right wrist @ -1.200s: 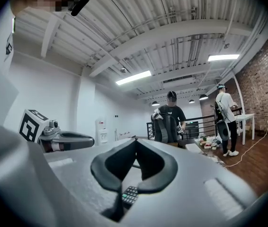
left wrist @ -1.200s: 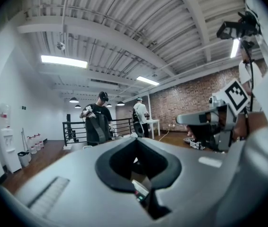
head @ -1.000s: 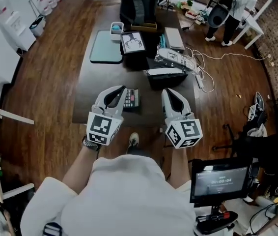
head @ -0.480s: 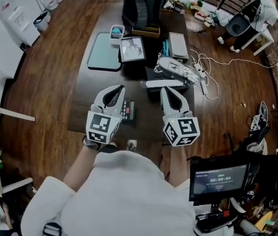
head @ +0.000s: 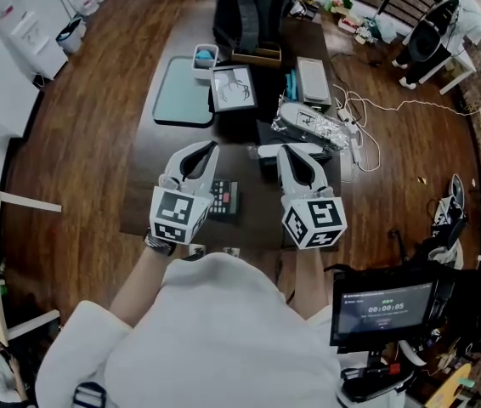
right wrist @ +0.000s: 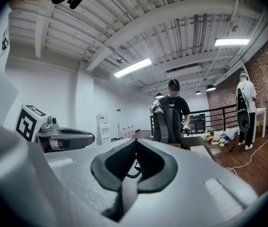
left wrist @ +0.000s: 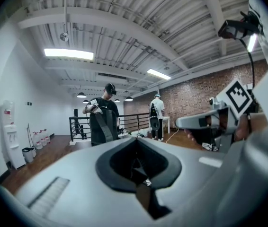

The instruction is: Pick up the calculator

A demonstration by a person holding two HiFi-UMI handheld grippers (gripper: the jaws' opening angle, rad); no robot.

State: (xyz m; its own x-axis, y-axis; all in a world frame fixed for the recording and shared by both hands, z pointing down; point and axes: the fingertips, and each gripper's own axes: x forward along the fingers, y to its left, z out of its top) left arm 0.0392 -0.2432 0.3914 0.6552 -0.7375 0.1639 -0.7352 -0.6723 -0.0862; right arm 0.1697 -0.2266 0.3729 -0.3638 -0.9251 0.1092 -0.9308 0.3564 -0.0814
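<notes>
- The calculator [head: 224, 199] lies flat on the dark desk [head: 149, 172] near its front edge. It sits between the two grippers, just beside the left one.
- The left gripper [head: 206, 150] has its jaws clenched together, and nothing is between them.
- The right gripper [head: 289, 152] also has its jaws pressed together and is empty.
- Both grippers point across the desk toward a teal tray [head: 183, 102] at the far side.
</notes>
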